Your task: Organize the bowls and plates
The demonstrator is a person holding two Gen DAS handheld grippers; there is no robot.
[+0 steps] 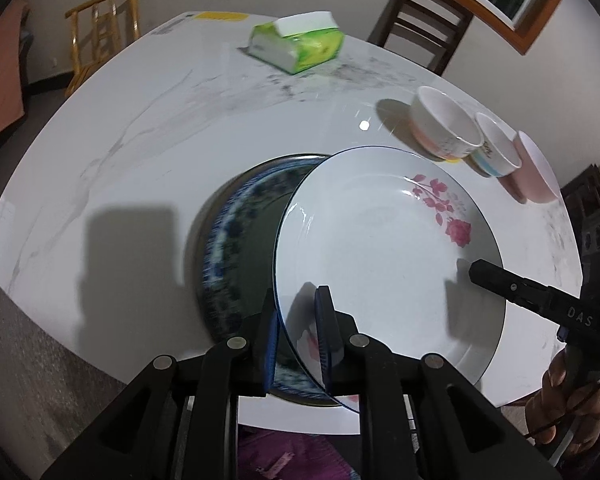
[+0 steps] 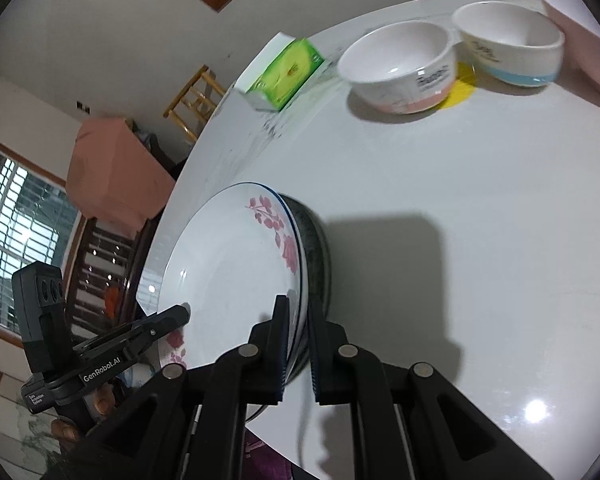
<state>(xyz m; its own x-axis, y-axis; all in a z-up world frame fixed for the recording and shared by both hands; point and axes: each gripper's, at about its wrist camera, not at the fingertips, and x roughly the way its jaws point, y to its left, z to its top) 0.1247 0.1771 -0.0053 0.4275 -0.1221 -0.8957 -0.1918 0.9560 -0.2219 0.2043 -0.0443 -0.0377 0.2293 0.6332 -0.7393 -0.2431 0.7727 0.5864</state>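
A white plate with pink roses (image 1: 380, 248) is held just above the table by both grippers. My left gripper (image 1: 296, 300) is shut on its near rim, and my right gripper (image 1: 476, 270) clamps the rim at the right. In the right wrist view, my right gripper (image 2: 298, 308) is shut on the white plate's (image 2: 228, 264) edge, with the left gripper (image 2: 182, 312) at the plate's left. A dark plate with a blue pattern (image 1: 236, 240) lies on the table, partly under the white one; its edge (image 2: 318, 256) shows behind the white plate.
Three bowls stand in a row at the far right: pink-banded (image 1: 444, 128), blue-banded (image 1: 496, 152) and pink (image 1: 536, 168). A green tissue pack (image 1: 296, 44) lies at the back of the marble table (image 1: 140, 140). Chairs (image 1: 420, 20) stand around it. A hand (image 1: 568, 400) holds the right gripper.
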